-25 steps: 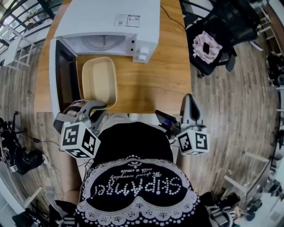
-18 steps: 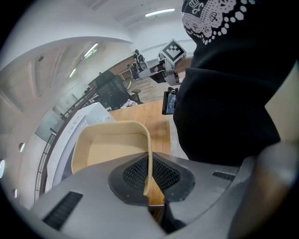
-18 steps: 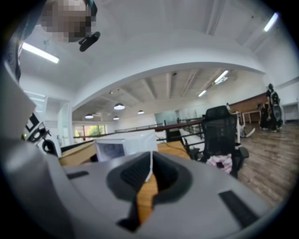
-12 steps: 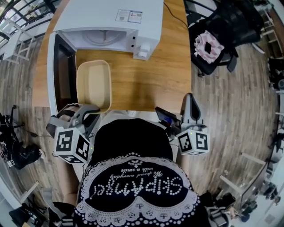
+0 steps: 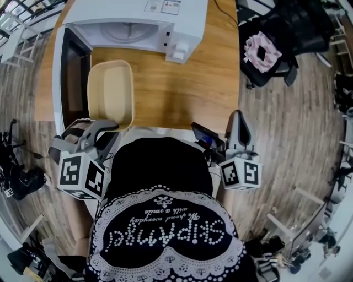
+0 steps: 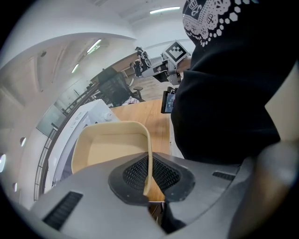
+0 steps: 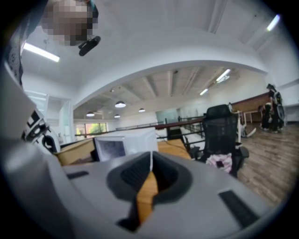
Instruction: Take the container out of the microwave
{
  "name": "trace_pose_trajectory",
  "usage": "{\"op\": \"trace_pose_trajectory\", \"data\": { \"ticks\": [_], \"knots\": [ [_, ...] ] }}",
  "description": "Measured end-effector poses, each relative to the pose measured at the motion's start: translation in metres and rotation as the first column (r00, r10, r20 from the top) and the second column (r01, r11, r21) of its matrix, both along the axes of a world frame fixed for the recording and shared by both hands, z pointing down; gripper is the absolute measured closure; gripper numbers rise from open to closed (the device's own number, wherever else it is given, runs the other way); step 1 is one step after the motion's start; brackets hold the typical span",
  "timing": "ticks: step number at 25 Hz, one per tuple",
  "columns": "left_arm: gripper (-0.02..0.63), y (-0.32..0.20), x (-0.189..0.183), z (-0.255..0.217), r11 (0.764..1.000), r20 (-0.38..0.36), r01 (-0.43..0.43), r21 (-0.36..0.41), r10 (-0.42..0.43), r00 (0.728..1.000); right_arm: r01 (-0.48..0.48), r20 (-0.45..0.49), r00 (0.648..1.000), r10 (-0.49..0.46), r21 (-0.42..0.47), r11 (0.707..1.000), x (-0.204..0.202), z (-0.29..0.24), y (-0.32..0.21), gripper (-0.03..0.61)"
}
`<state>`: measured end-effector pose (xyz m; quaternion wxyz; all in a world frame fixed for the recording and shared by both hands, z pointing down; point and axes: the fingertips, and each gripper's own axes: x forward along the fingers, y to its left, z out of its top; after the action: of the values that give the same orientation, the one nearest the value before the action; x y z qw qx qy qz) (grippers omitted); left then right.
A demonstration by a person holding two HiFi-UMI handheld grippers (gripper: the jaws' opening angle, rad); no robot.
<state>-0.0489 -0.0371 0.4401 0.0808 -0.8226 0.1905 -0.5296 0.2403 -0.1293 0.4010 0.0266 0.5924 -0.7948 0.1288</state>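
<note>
An empty beige container (image 5: 110,91) sits on the wooden table (image 5: 187,88) in front of the white microwave (image 5: 138,14), whose door (image 5: 70,71) hangs open at the left. My left gripper (image 5: 105,128) is shut on the container's near rim. In the left gripper view that thin rim (image 6: 148,163) runs straight between the dark pads of the left gripper (image 6: 148,179). My right gripper (image 5: 236,118) hovers at the table's near right edge, apart from the container. Its jaws meet with nothing in them in the right gripper view (image 7: 150,163).
A black office chair (image 5: 276,38) with a pink cloth (image 5: 262,50) stands right of the table on the wood floor. A dark phone-like device (image 5: 205,137) sits beside the right gripper. The person's black top fills the lower middle of the head view.
The container and my left gripper have shifted a little to the left and toward the table's near edge. My right gripper has stayed where it was.
</note>
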Motion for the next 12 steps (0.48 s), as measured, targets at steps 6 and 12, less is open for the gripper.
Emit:
{"op": "trace_pose_trajectory", "data": {
  "ticks": [6, 12],
  "knots": [
    [0.584, -0.0038, -0.0034, -0.0016, 1.000, 0.012, 0.002, 0.001, -0.002, 1.000, 0.012, 0.007, 1.000, -0.012, -0.003, 1.000, -0.0072, 0.0021, -0.0052, 0.543],
    [0.584, -0.0051, -0.0057, -0.0017, 1.000, 0.005, 0.008, -0.005, -0.008, 1.000, 0.014, 0.006, 1.000, -0.014, -0.005, 1.000, -0.0091, 0.0035, -0.0089, 0.543]
  ]
}}
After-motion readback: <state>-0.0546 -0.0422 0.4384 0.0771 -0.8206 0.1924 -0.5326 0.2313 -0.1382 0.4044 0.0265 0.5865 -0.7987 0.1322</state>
